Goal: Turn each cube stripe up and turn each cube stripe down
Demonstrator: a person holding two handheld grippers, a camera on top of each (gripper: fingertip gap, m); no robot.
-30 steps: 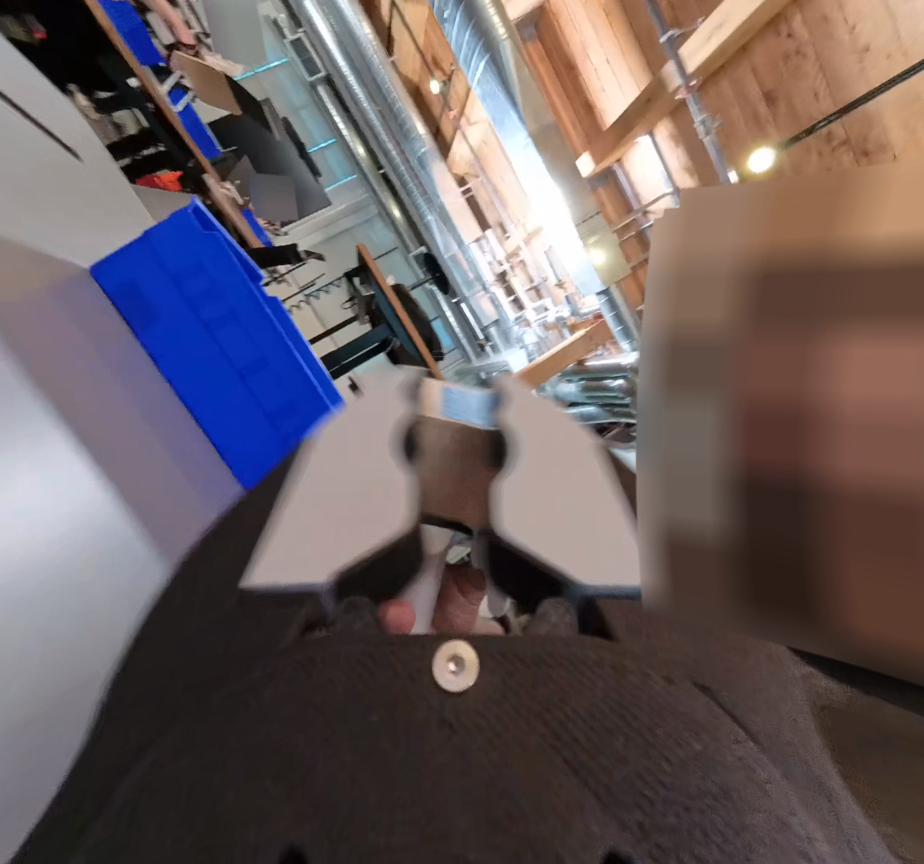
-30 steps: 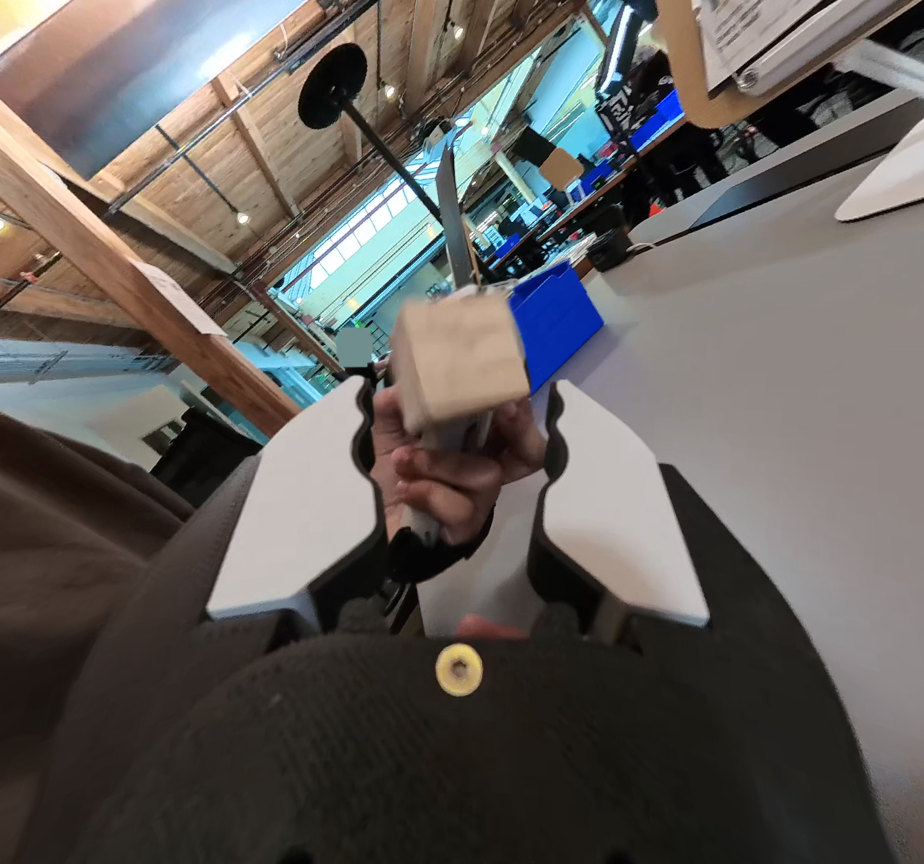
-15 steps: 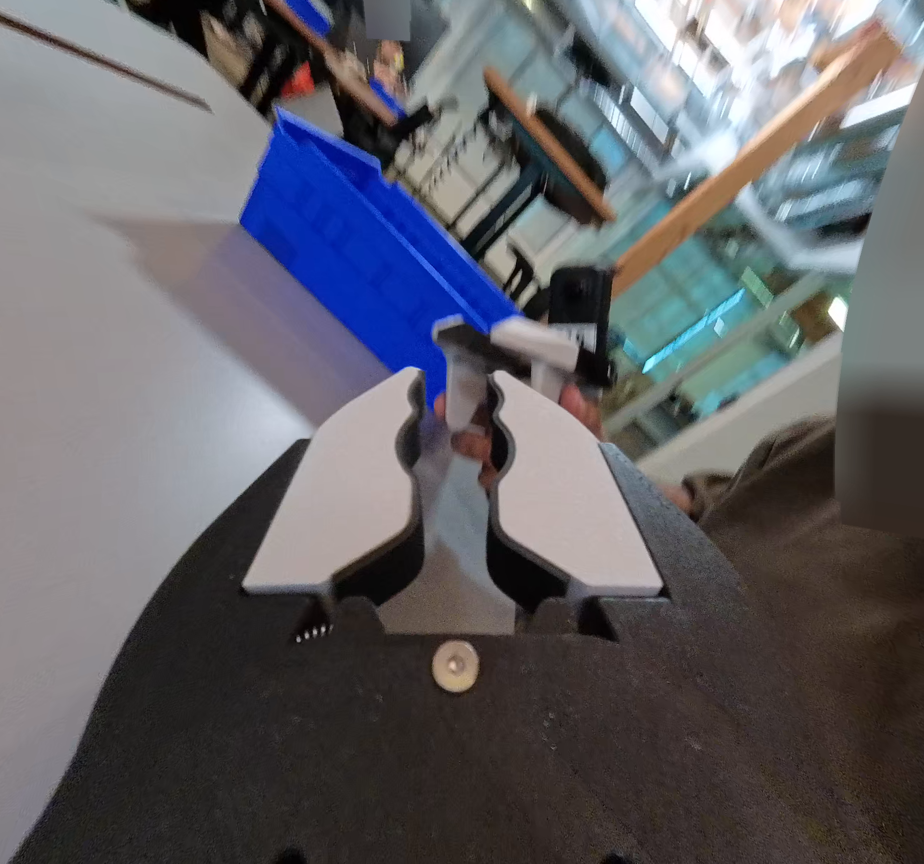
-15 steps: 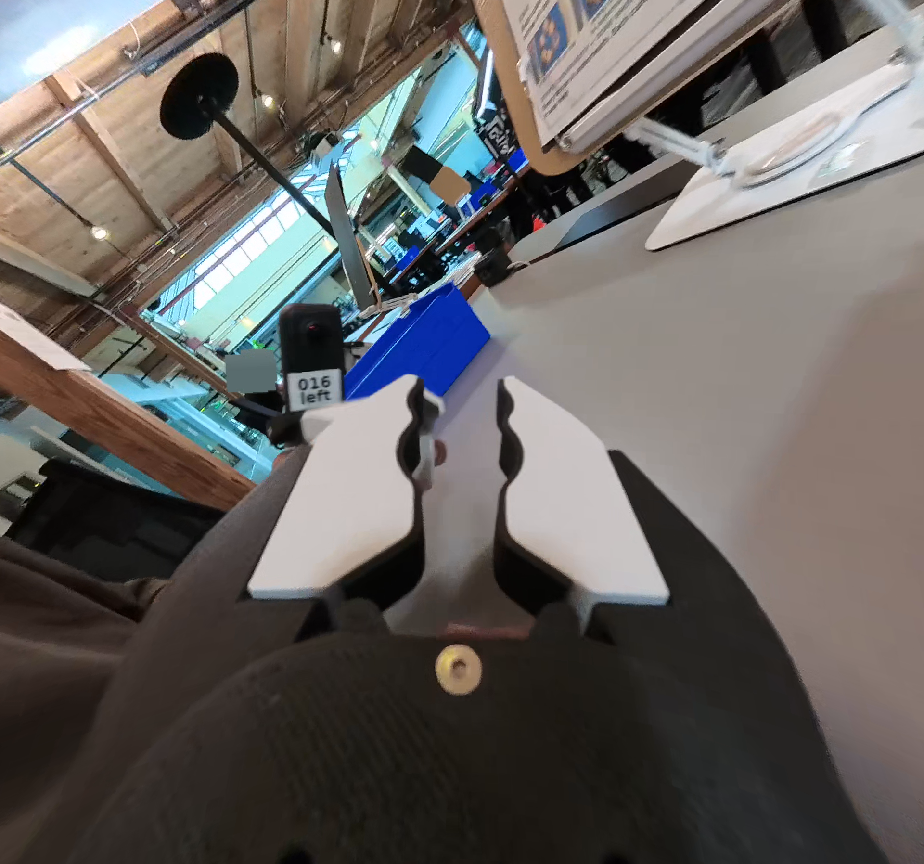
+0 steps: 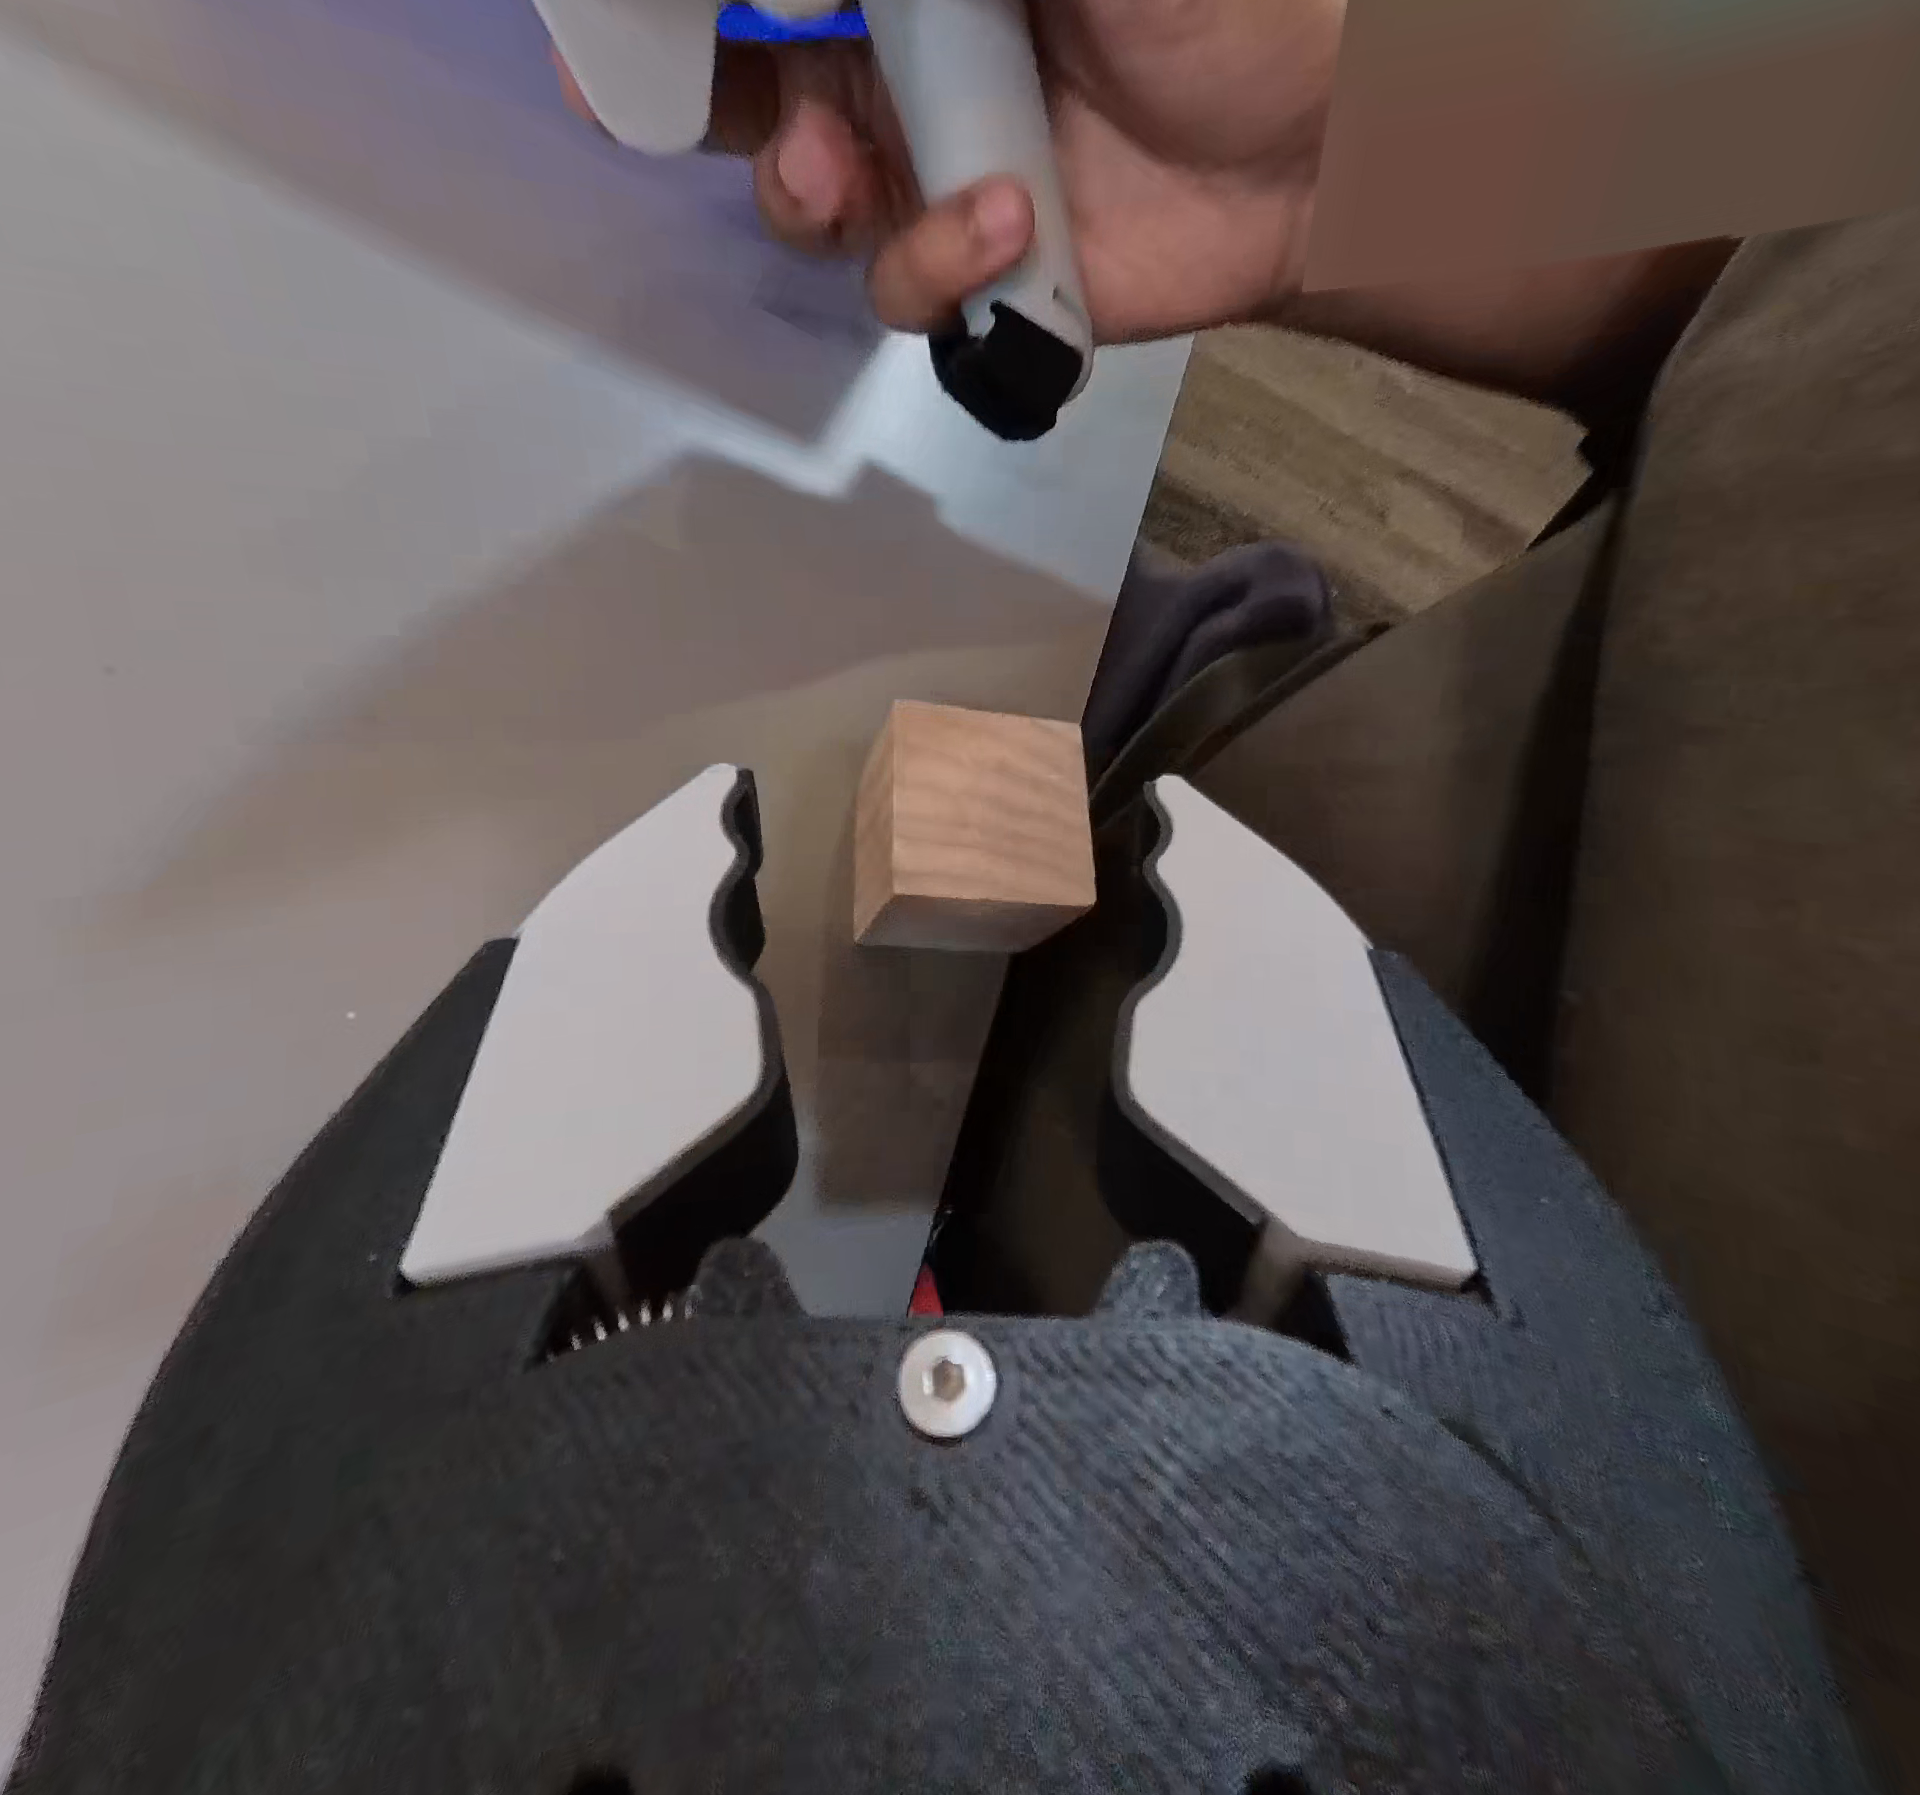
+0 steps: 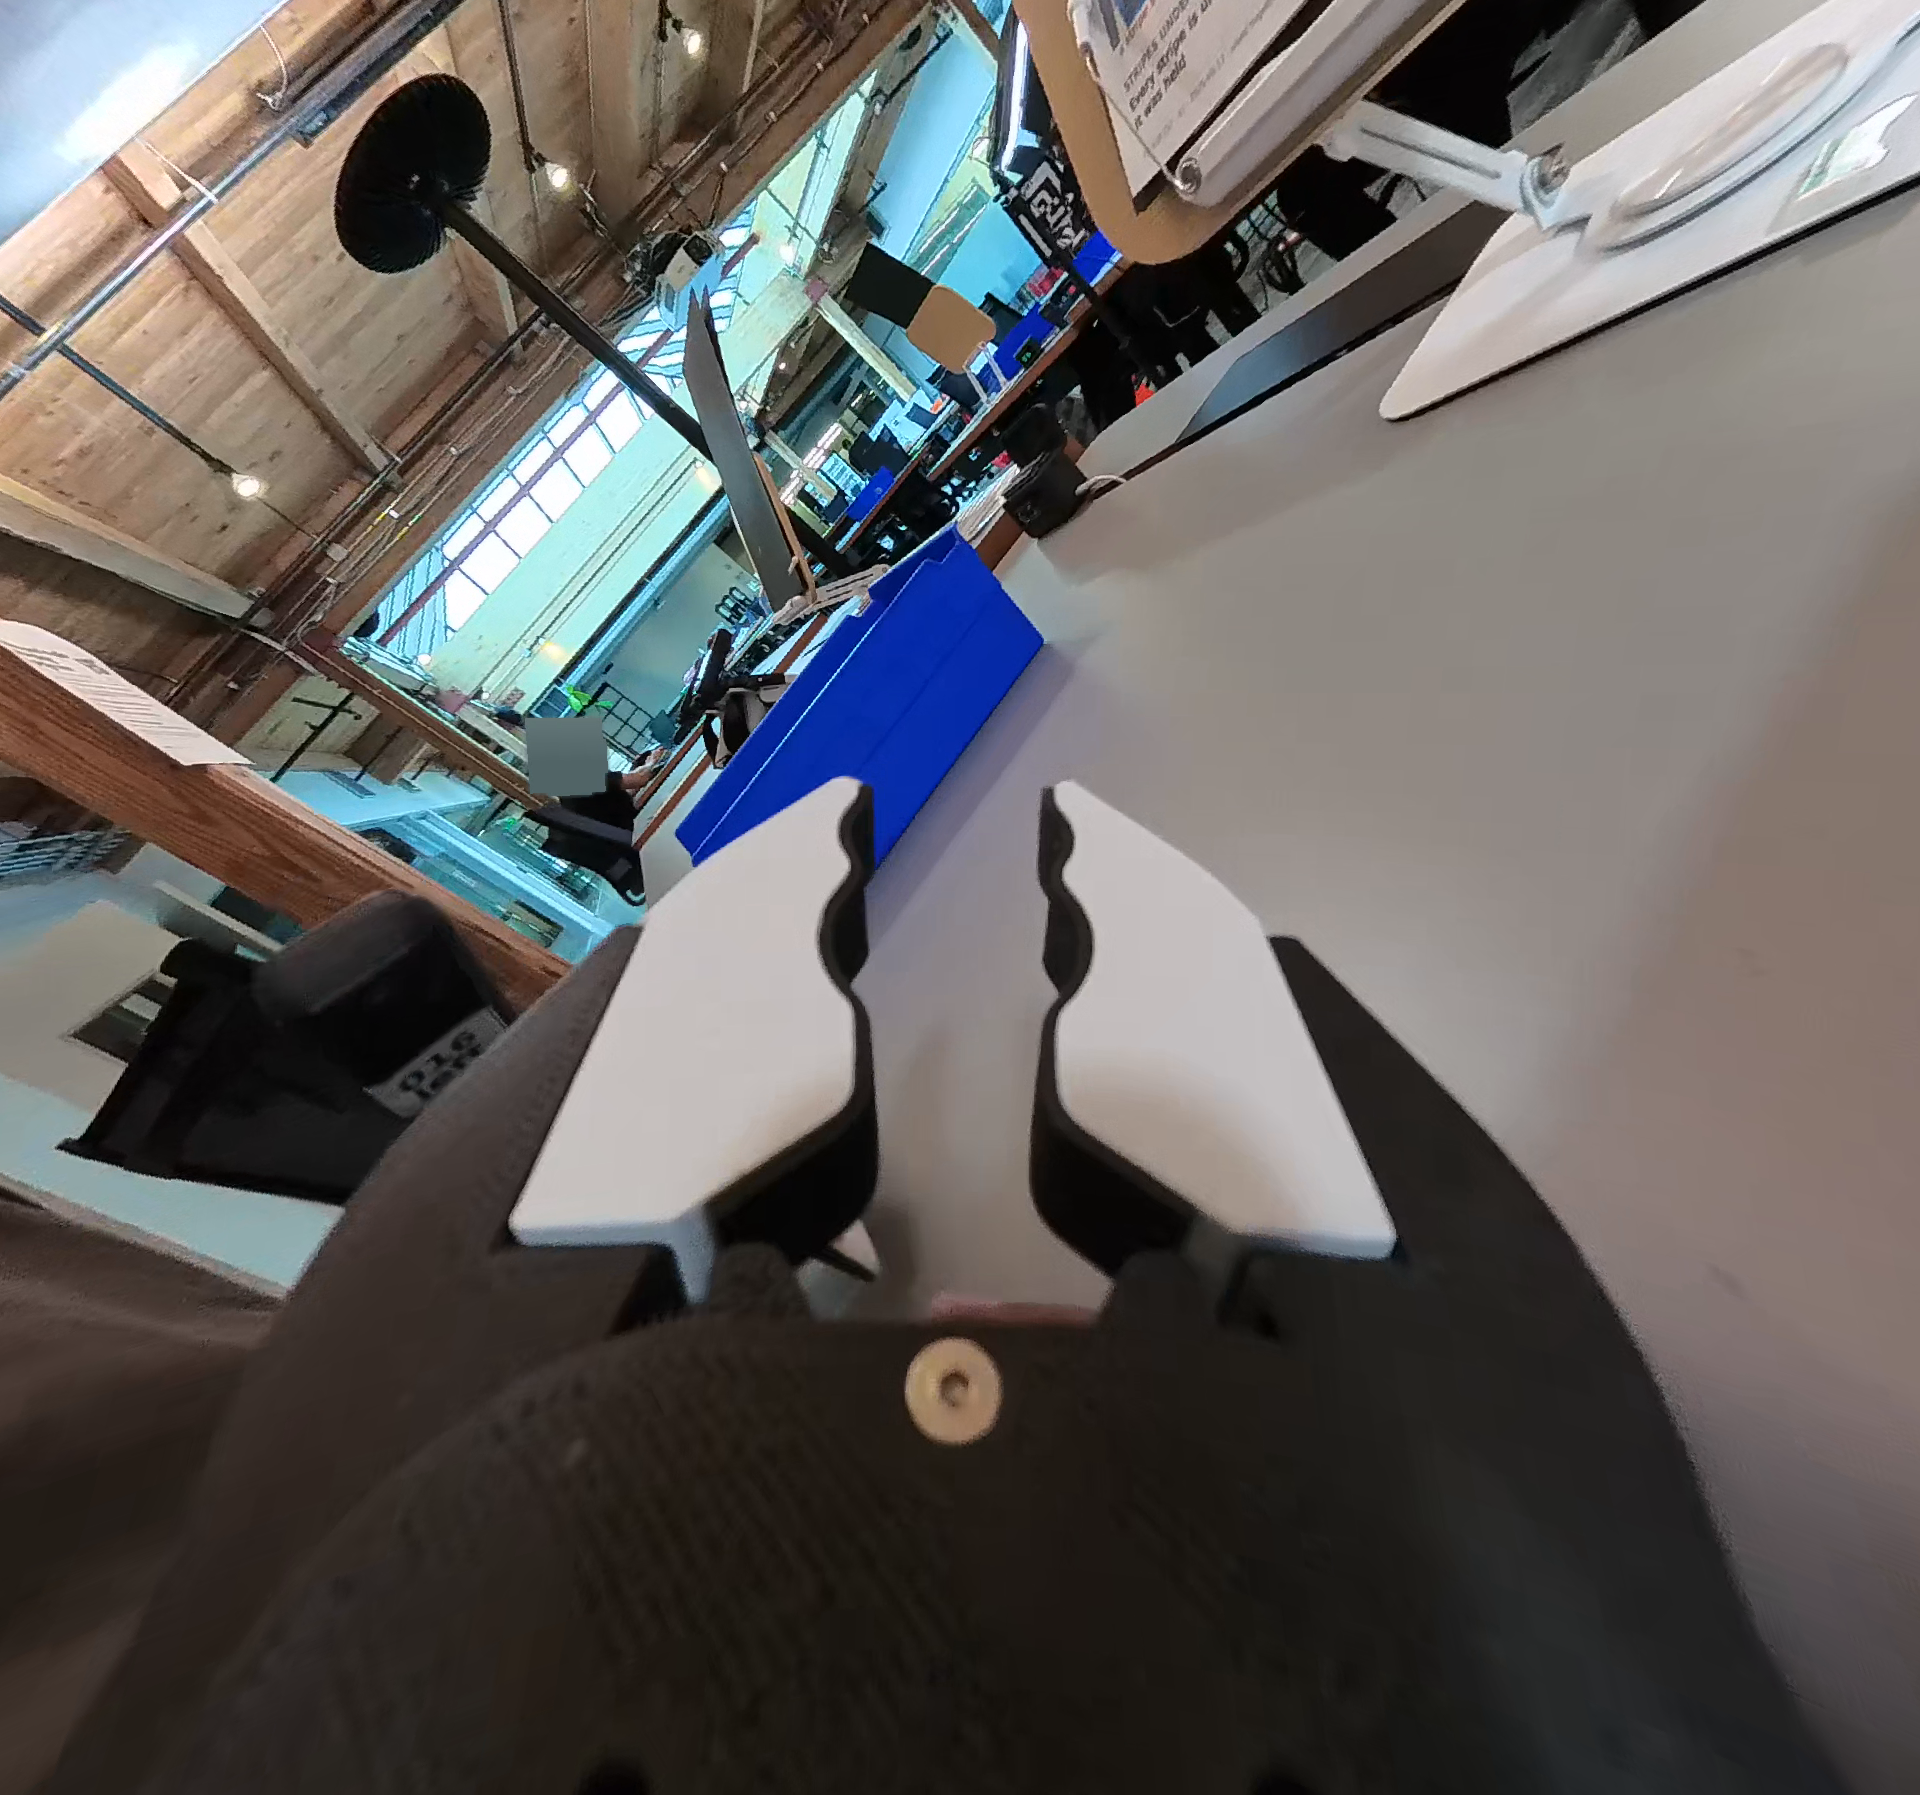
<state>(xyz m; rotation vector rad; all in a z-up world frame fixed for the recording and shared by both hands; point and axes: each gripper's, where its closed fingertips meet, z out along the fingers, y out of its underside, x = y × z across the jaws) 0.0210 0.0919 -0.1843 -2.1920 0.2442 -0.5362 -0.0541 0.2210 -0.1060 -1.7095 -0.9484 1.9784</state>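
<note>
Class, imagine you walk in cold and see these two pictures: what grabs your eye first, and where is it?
In the left wrist view, a plain wooden cube sits at the grey table's edge, just ahead of the open left gripper; no stripe shows on its visible faces. Above it a hand grips a grey handle. In the right wrist view, the right gripper is open and empty, pointing along the table toward a bright blue bin.

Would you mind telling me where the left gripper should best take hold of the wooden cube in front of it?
Grip the wooden cube by its two opposite side faces, from above. It lies flat on the grey table, right beside the edge, with those faces roughly parallel to the open left gripper's fingers.
</note>
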